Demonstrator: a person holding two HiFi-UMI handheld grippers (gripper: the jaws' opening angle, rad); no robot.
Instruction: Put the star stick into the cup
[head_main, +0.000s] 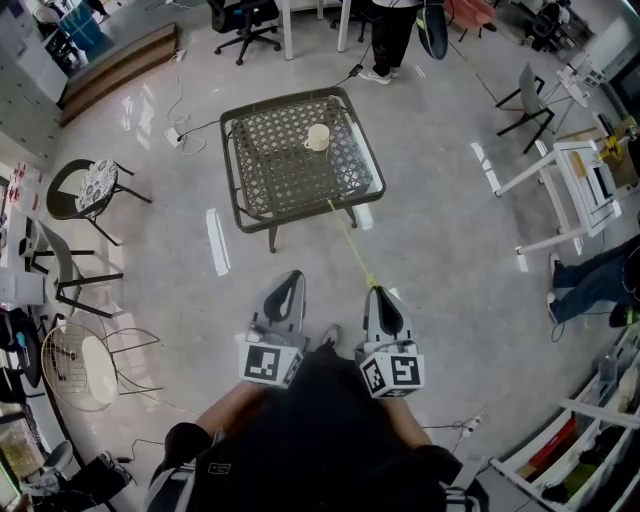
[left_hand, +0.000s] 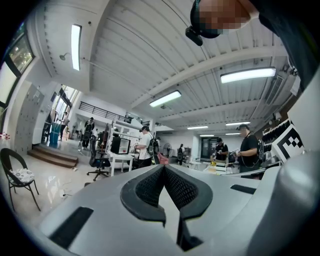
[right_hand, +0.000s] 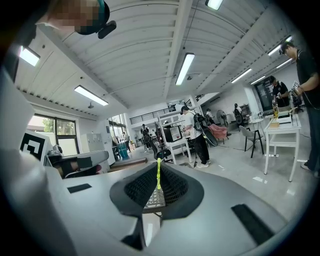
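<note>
A cream cup (head_main: 318, 137) stands upright near the far right of a dark wicker table (head_main: 262, 180). My right gripper (head_main: 377, 291) is shut on a thin yellow-green star stick (head_main: 350, 245), which points forward toward the table's near edge. Its star end is too small to make out. In the right gripper view the star stick (right_hand: 158, 176) rises from between the closed pads of the right gripper (right_hand: 158, 189). My left gripper (head_main: 293, 275) hangs beside the right one, shut and holding nothing; in its own view the left gripper (left_hand: 163, 169) has its pads meeting. Both grippers are well short of the table.
Metal chairs (head_main: 88, 190) and a wire chair (head_main: 95, 365) stand at the left. A white folding table (head_main: 565, 195) and a person's legs (head_main: 590, 285) are at the right. A person (head_main: 388, 40) stands beyond the wicker table. A cable and power strip (head_main: 175, 135) lie on the floor.
</note>
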